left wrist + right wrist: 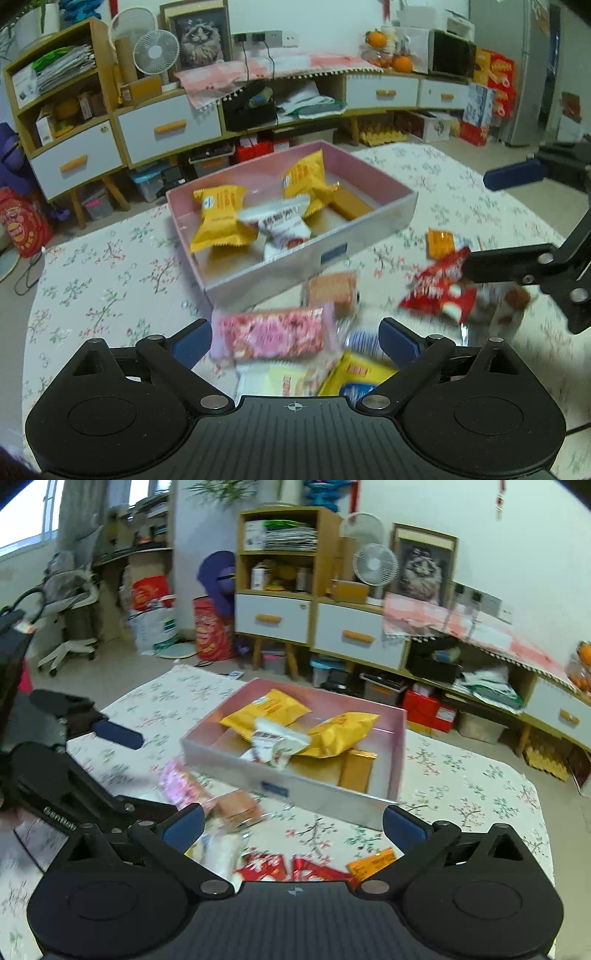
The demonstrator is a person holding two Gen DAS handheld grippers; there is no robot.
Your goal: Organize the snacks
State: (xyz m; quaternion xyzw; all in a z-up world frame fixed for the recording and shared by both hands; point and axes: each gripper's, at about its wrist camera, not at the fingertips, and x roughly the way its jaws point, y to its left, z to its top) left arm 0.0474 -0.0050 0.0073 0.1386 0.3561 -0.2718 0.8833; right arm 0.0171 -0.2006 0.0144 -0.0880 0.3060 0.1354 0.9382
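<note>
A pink box (369, 236) stands mid-table on the floral cloth and holds two yellow packs (218, 218) and a white pack (284, 225). In front of it lie loose snacks. A pink pack (273, 332) lies between the wide-apart fingers of my left gripper (295, 341), and the pads do not press on it. A brown biscuit pack (332, 291), a red pack (439, 288) and a small orange pack (439, 242) lie nearby. My right gripper (293, 827) is open above the red packs (295, 871) and the orange pack (371, 864), just short of the box (332, 801).
A yellow pack (354, 373) and a pale pack (280, 380) lie under the left gripper. Low white-drawer cabinets (166, 125) and shelves line the wall behind the table. Boxes and bags (210, 627) crowd the floor. The cloth left of the box (110, 266) is bare.
</note>
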